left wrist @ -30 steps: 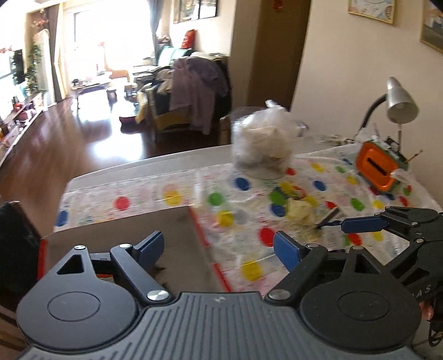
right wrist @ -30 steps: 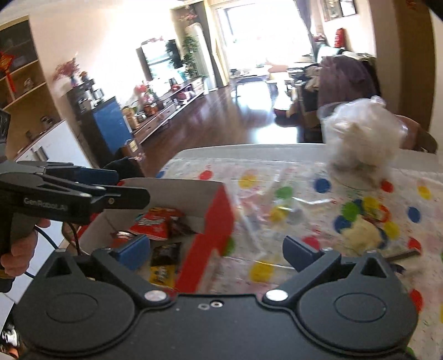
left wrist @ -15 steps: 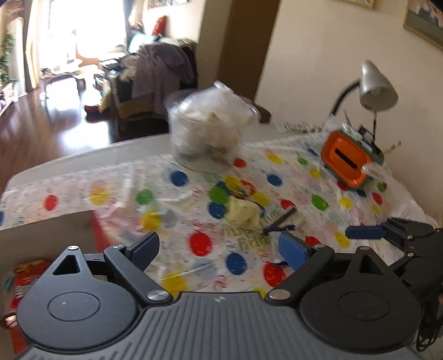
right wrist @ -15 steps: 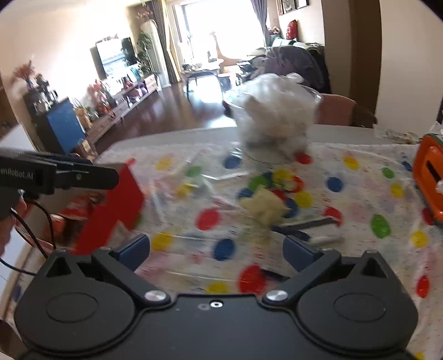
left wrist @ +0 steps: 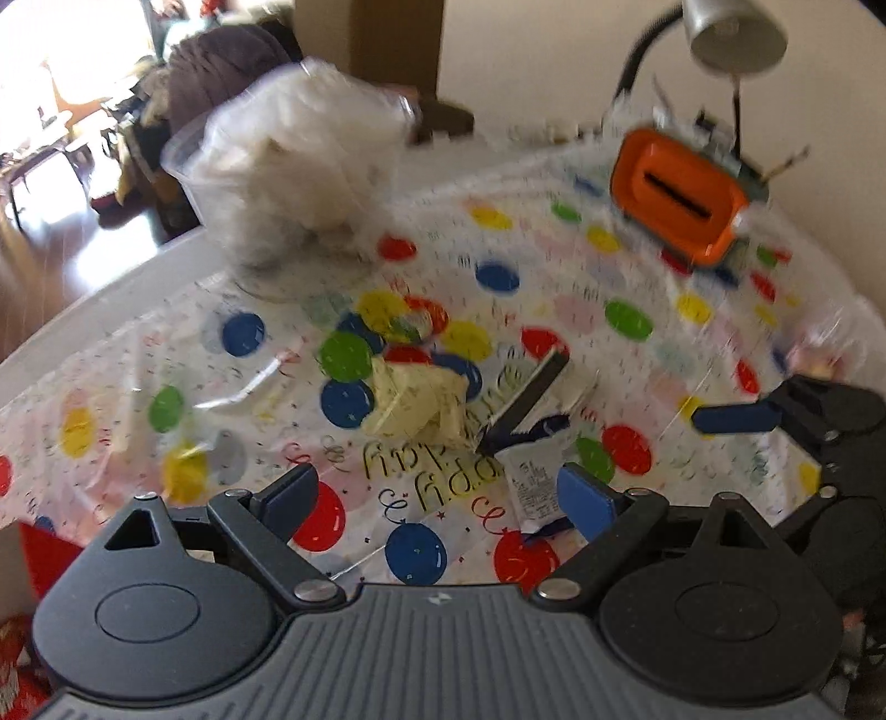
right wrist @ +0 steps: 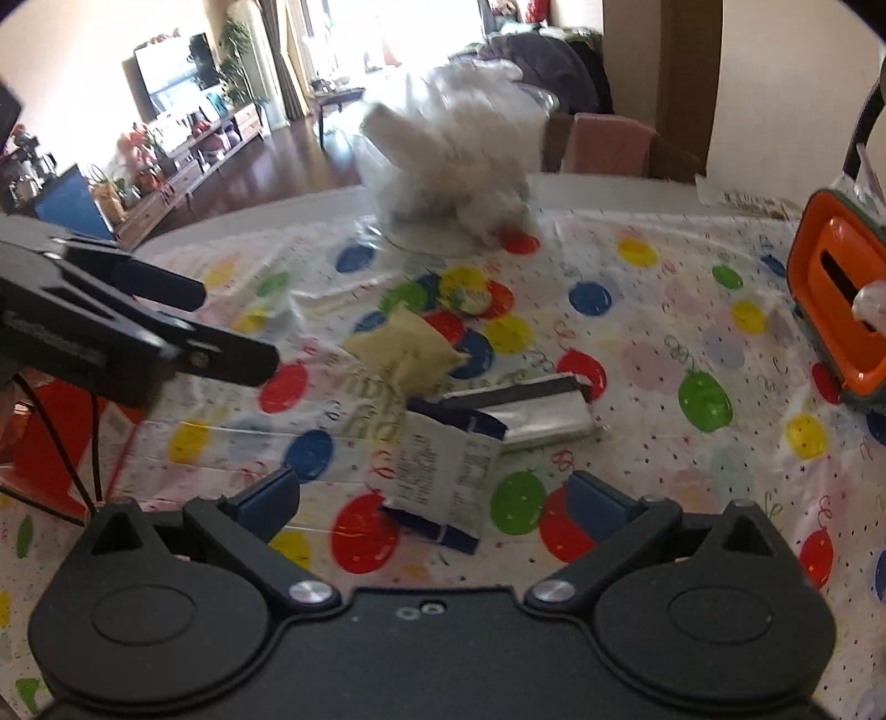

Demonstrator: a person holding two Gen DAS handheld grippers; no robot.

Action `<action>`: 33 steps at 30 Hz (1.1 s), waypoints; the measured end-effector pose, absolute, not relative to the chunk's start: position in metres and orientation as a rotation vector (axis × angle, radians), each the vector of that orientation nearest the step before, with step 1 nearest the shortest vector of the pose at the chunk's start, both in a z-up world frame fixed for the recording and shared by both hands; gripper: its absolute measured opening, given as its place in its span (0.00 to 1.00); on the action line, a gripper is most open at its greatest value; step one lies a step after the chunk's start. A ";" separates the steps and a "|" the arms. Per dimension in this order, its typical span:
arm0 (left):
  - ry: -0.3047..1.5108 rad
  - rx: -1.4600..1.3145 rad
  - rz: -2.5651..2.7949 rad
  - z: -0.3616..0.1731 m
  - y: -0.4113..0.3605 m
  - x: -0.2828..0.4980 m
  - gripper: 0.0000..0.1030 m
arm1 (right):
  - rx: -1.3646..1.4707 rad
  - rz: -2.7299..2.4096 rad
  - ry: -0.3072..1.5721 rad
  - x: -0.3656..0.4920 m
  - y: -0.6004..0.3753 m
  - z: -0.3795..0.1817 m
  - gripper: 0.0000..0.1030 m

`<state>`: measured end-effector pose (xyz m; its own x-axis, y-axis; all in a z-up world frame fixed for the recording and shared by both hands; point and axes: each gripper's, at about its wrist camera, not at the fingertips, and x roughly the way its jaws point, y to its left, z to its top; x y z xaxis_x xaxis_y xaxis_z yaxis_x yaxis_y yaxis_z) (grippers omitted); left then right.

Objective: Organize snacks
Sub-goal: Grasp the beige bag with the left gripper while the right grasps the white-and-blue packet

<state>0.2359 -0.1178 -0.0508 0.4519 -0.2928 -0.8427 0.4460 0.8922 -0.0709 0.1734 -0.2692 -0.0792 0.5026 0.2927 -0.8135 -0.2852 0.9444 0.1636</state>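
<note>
A torn white and dark blue snack wrapper point(right wrist: 443, 476) lies on the balloon-print tablecloth point(right wrist: 664, 343), just ahead of my open, empty right gripper point(right wrist: 432, 498). A silver foil packet point(right wrist: 531, 410) lies behind it, and a pale yellow packet point(right wrist: 404, 349) further back. In the left wrist view the wrapper point(left wrist: 531, 482) lies by the right finger of my open, empty left gripper point(left wrist: 437, 493), with the yellow packet point(left wrist: 415, 399) ahead. The red box edge point(right wrist: 50, 437) shows at the left, partly hidden by the left gripper.
A clear plastic tub with a white bag point(left wrist: 293, 177) stands at the back of the table. An orange container point(right wrist: 836, 310) stands at the right, under a desk lamp point(left wrist: 731, 33). A chair point(right wrist: 609, 144) stands behind the table.
Both grippers have swung right, away from the red box, and come lower and closer over the wrappers on the tablecloth. Both stay open and empty.
</note>
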 end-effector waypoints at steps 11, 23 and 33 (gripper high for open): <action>1.117 0.193 -0.422 -0.088 -0.148 0.300 0.91 | 0.005 0.347 1.085 0.208 -0.266 -0.107 0.99; 1.243 0.174 -0.361 -0.123 -0.166 0.352 0.91 | 0.043 0.307 1.239 0.245 -0.249 -0.137 0.86; 1.280 0.209 -0.366 -0.140 -0.174 0.357 0.70 | -0.020 0.300 1.242 0.250 -0.231 -0.143 0.68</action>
<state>0.3568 -0.1739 -0.1403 0.2397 -0.1504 -0.9591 0.3797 0.9237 -0.0499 0.2502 -0.2309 -0.1426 0.2892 0.2143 -0.9330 -0.2360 0.9605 0.1474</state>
